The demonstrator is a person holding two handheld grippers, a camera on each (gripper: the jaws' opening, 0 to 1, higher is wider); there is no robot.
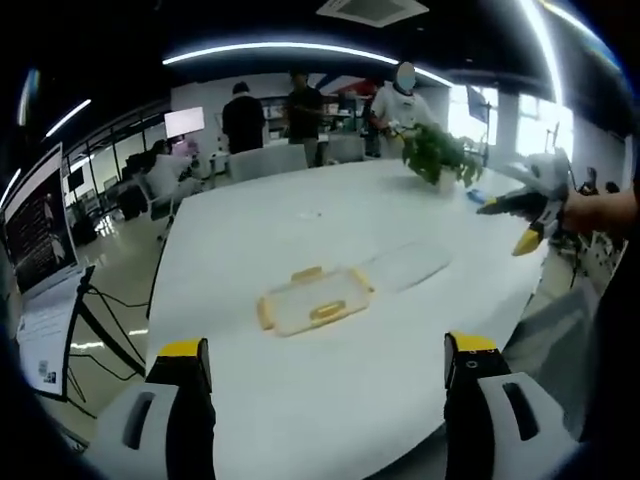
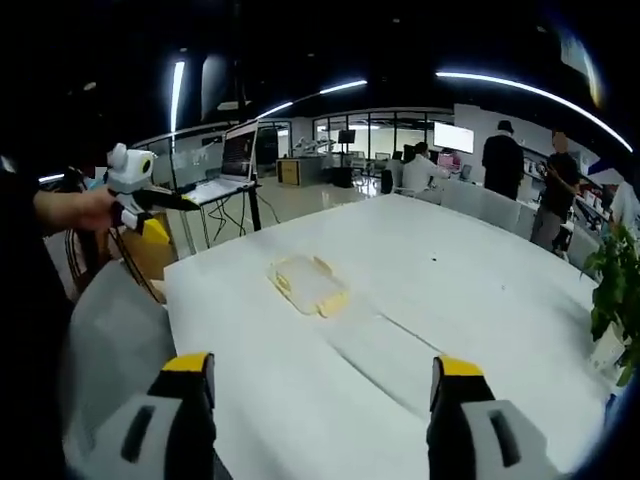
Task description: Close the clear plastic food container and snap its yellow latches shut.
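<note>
In the left gripper view, a laptop (image 1: 40,240) stands at 9 o'clock beside the white table (image 1: 330,400). The left gripper (image 1: 325,365) rises from 6 o'clock with its jaws wide apart and nothing between them, well short of the container (image 1: 313,302), which lies near the table's middle with yellow latches on its sides. A clear lid (image 1: 405,265) lies just beside it toward 2 o'clock. A plant (image 1: 440,155) stands at 1 o'clock. In the right gripper view, the right gripper (image 2: 320,385) at 6 o'clock is also spread wide and empty, well apart from the container.
</note>
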